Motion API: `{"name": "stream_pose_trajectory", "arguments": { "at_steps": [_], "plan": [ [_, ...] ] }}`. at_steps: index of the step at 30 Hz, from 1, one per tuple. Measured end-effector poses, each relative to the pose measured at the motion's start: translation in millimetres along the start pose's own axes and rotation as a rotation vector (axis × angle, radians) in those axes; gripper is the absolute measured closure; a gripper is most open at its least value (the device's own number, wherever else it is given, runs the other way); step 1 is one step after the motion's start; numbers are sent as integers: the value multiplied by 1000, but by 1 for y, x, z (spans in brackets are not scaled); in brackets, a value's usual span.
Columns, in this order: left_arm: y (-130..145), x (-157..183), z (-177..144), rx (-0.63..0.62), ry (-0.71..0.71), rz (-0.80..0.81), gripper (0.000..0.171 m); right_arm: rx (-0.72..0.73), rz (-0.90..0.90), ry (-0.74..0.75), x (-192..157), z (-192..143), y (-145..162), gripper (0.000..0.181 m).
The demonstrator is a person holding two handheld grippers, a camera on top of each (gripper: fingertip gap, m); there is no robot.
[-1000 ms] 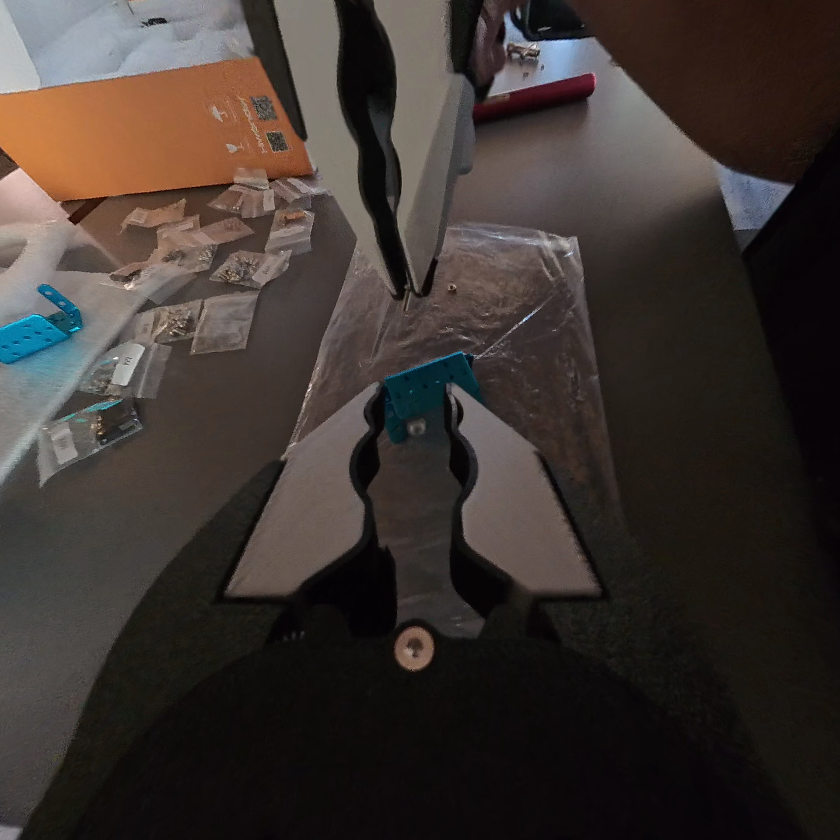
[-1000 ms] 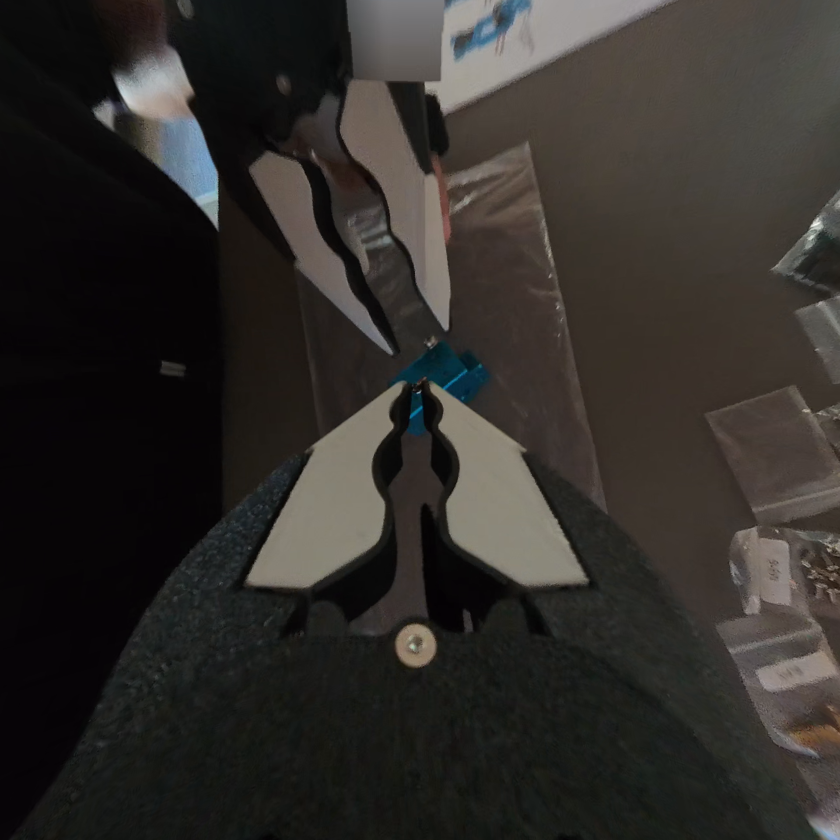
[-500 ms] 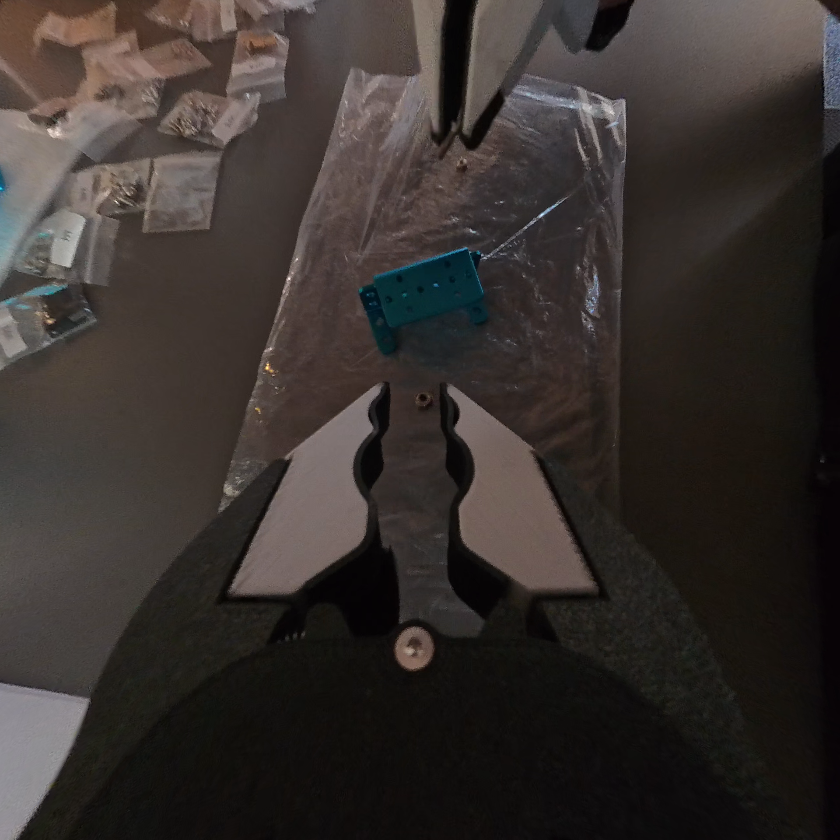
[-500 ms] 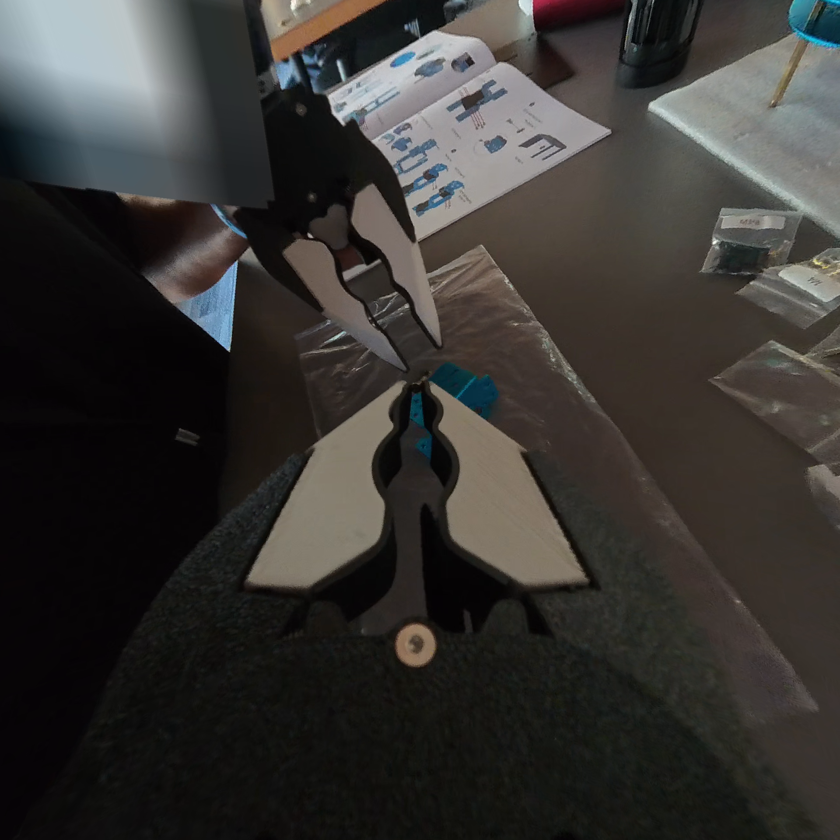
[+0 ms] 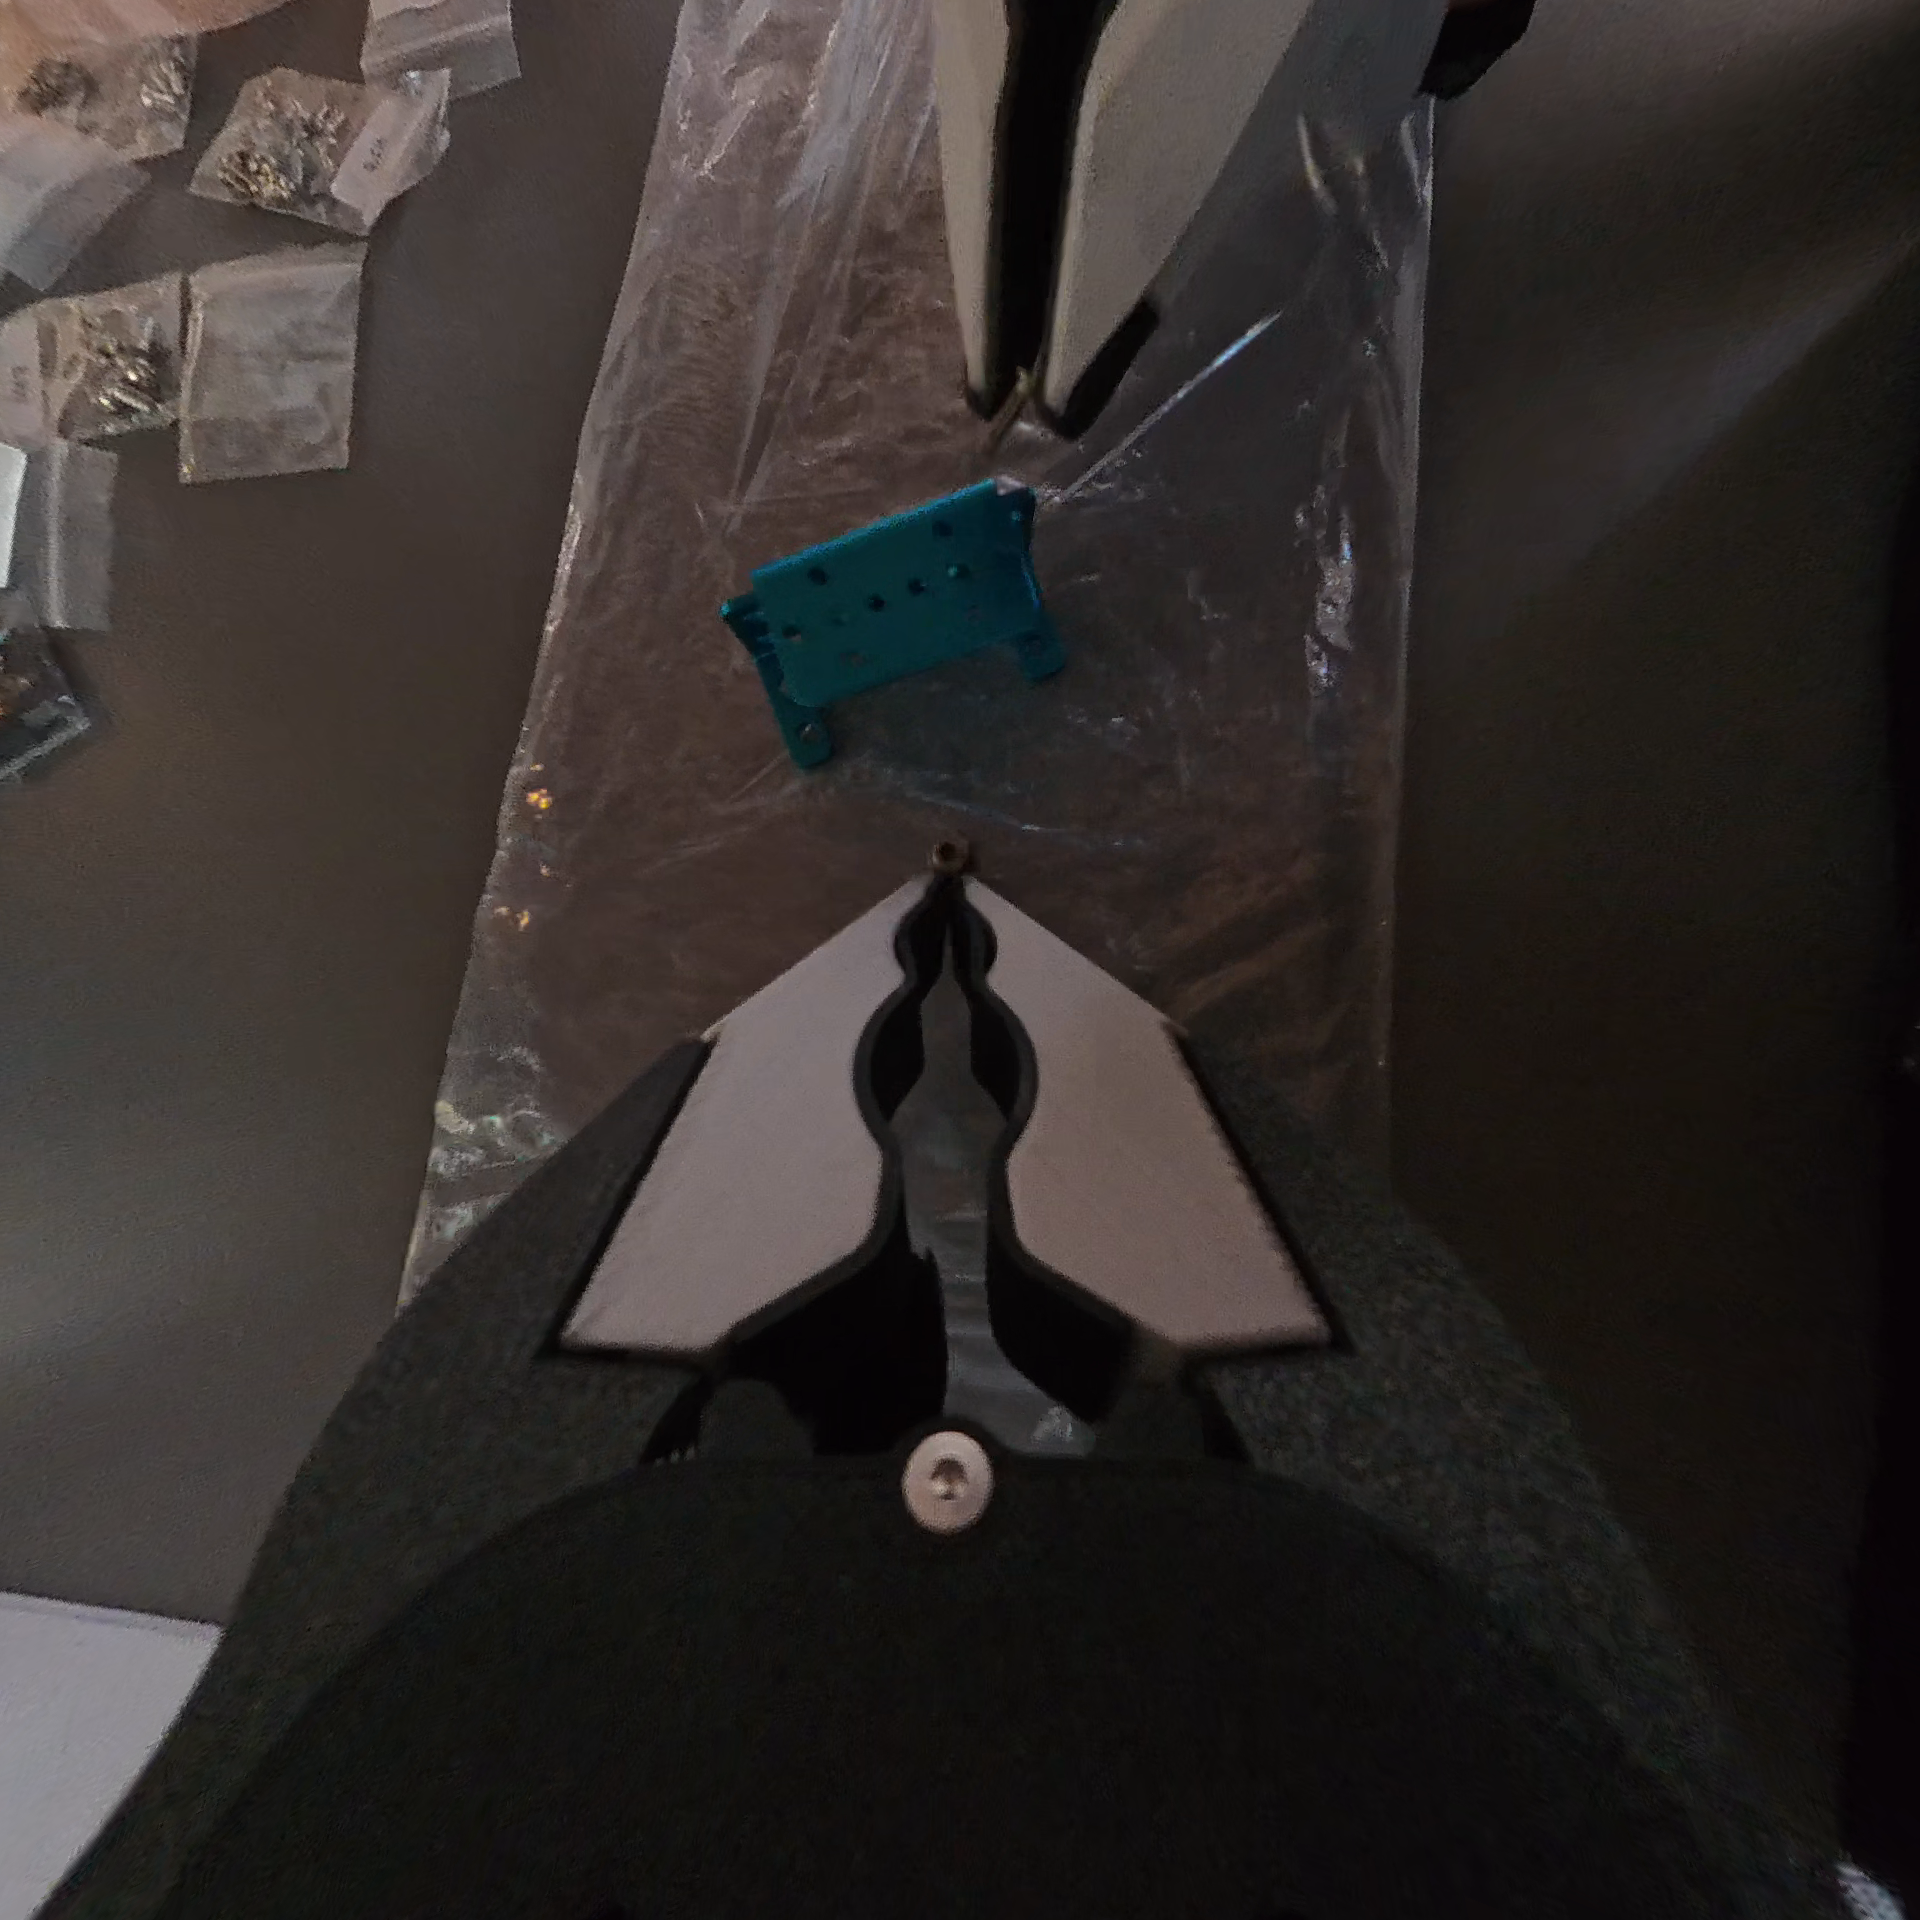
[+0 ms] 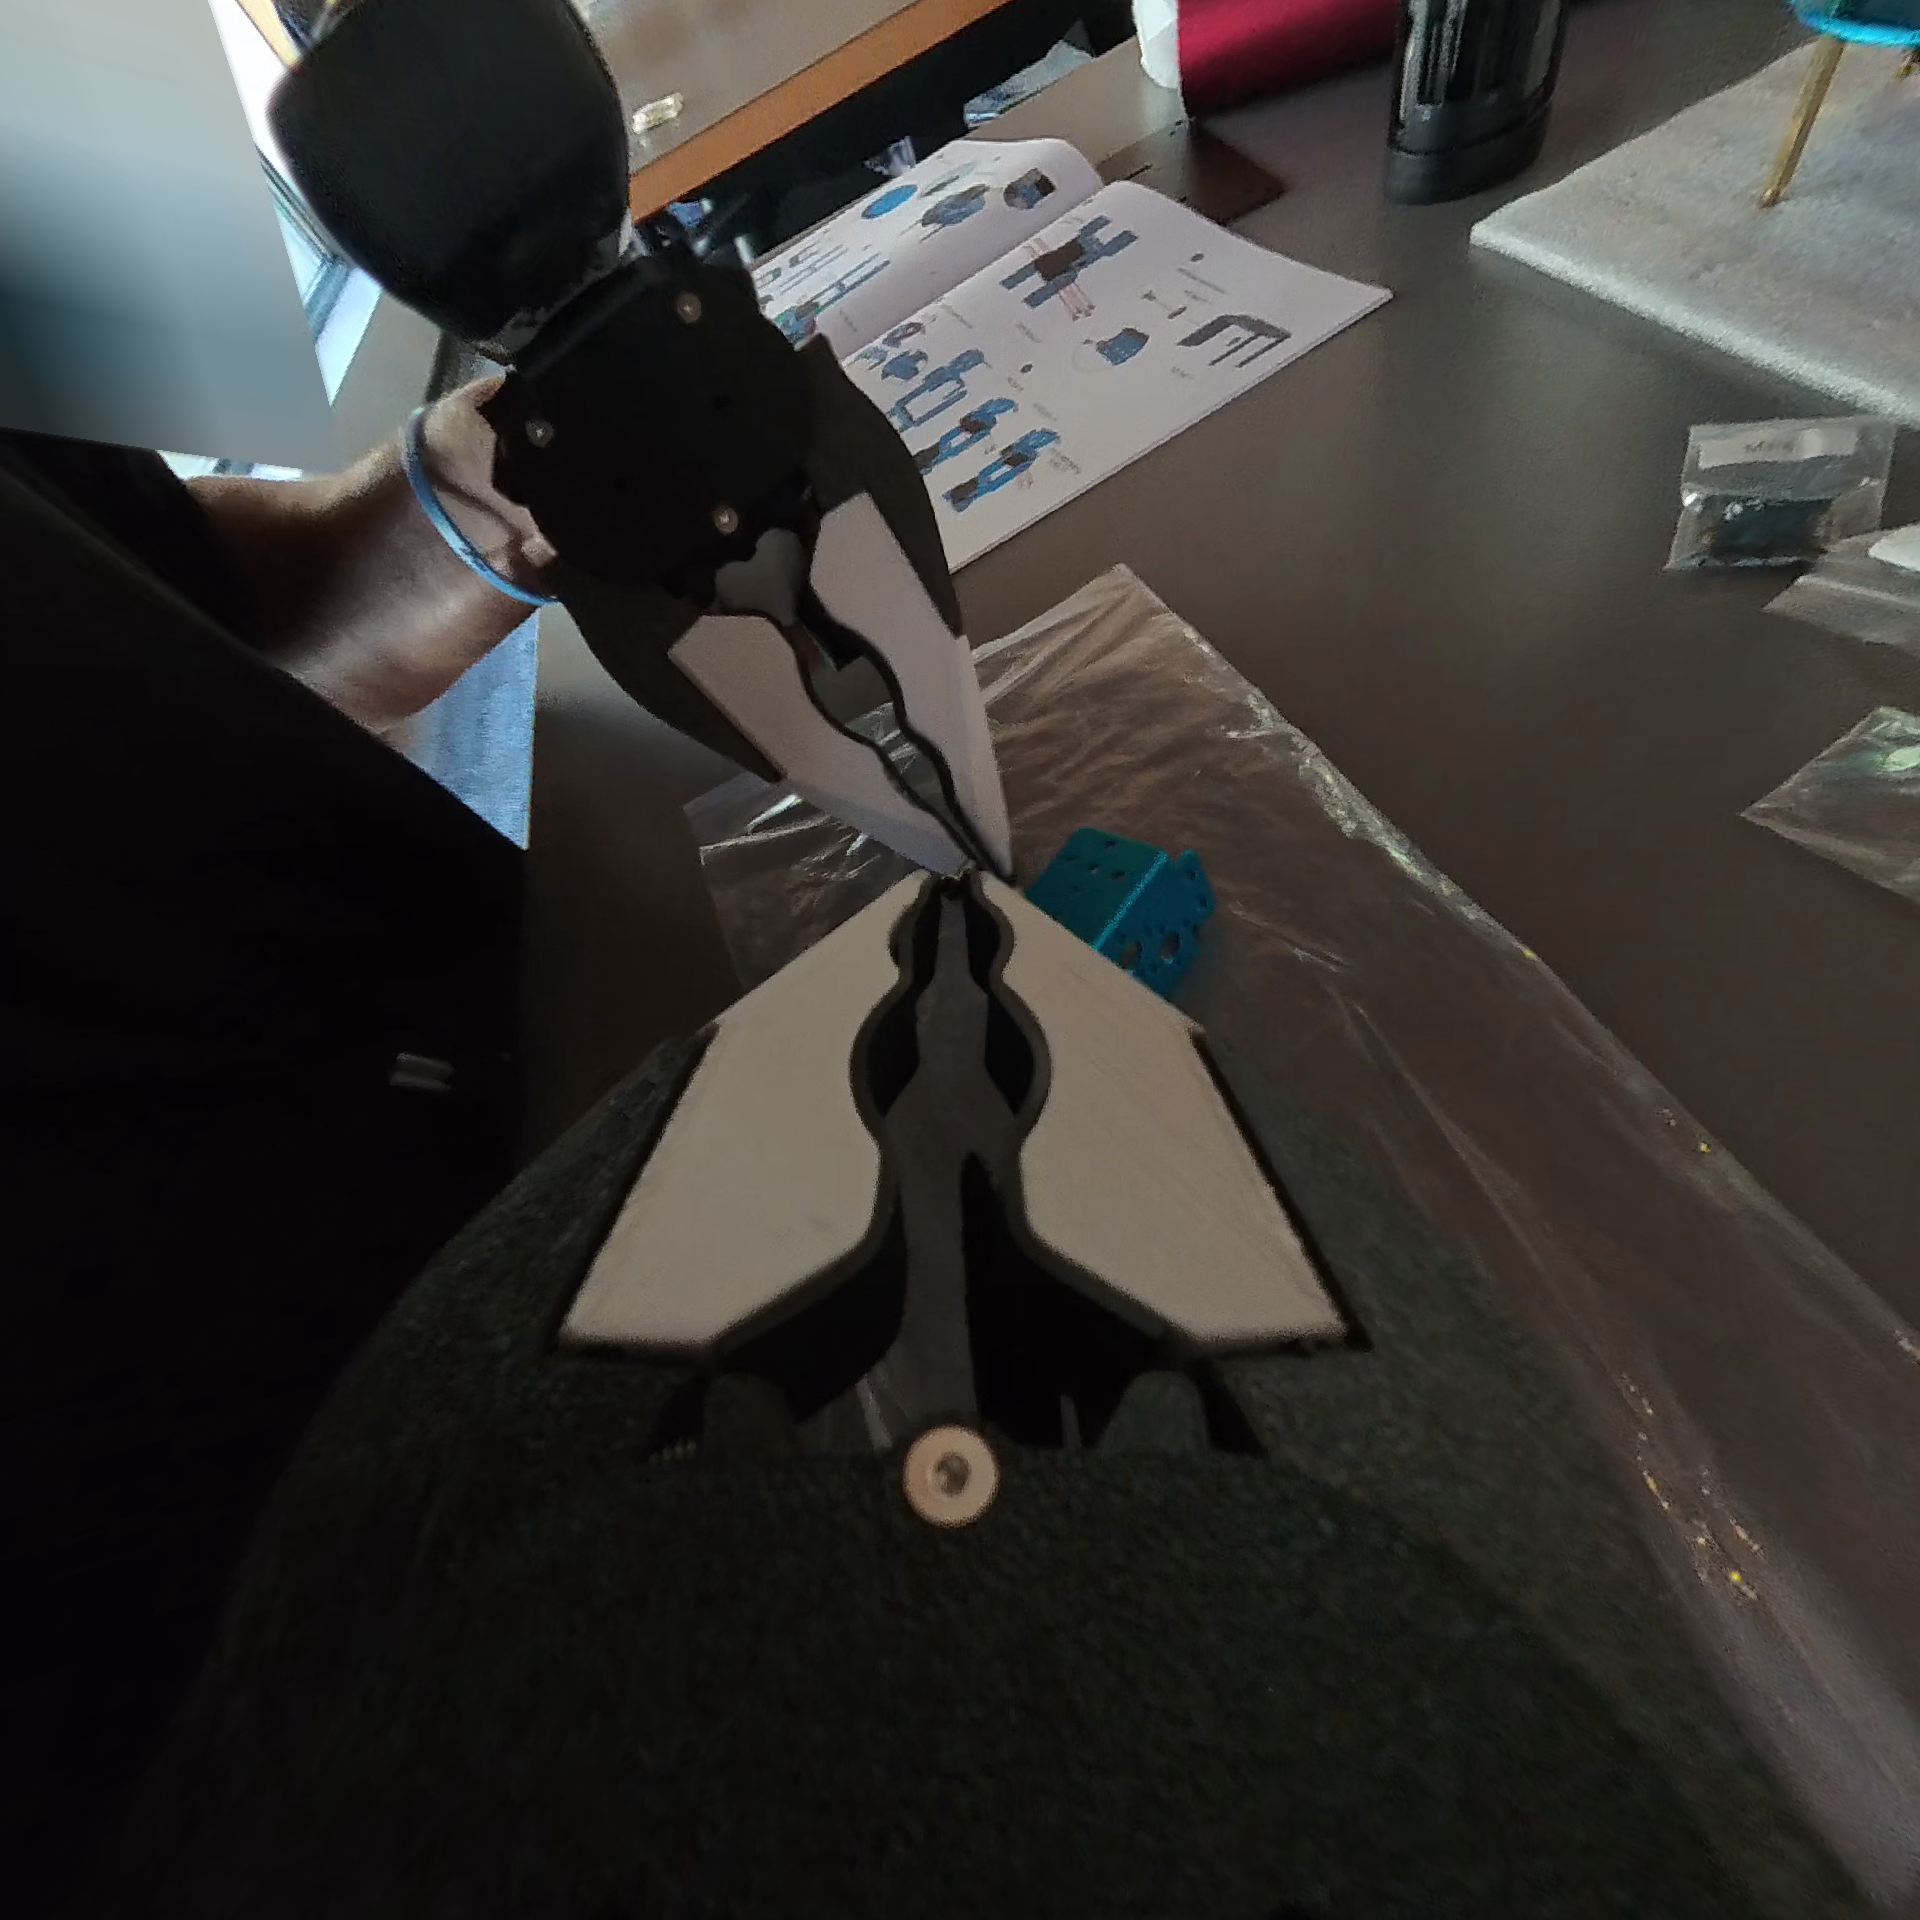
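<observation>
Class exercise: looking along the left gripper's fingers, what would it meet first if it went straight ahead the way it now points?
Most likely the small nut just past the left gripper, whose fingertips are nearly together. Beyond it lies the blue perforated bracket on the clear plastic bag. Depth is unclear, so the tips might meet the bag first.

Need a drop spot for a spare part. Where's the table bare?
Bare: table strip between the bags and the sheet, the table right of the sheet, and the stretch between sheet and manual. Crowded: mid-sheet, with the bracket, the nut, the left gripper and the right gripper.
</observation>
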State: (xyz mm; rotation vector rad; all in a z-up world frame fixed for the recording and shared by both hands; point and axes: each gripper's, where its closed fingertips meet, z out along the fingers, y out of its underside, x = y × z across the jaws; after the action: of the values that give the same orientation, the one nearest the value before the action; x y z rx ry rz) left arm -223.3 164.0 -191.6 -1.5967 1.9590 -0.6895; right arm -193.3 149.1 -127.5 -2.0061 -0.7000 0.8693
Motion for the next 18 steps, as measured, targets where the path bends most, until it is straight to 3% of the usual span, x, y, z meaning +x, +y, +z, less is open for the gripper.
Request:
{"name": "stream_pose_trajectory", "arguments": {
  "at_steps": [6, 9, 18],
  "plan": [
    [-1, 2, -3, -1, -59, 30, 171, 17, -41, 38, -8, 2, 4, 178],
    [-4, -2, 1, 15, -67, -1, 149, 18, -28, 48, -7, -1, 9, 178],
    [-10, 8, 8, 4, 21, -25, 164, -122, -135, 156, -5, -13, 35, 178]
  ]
}}
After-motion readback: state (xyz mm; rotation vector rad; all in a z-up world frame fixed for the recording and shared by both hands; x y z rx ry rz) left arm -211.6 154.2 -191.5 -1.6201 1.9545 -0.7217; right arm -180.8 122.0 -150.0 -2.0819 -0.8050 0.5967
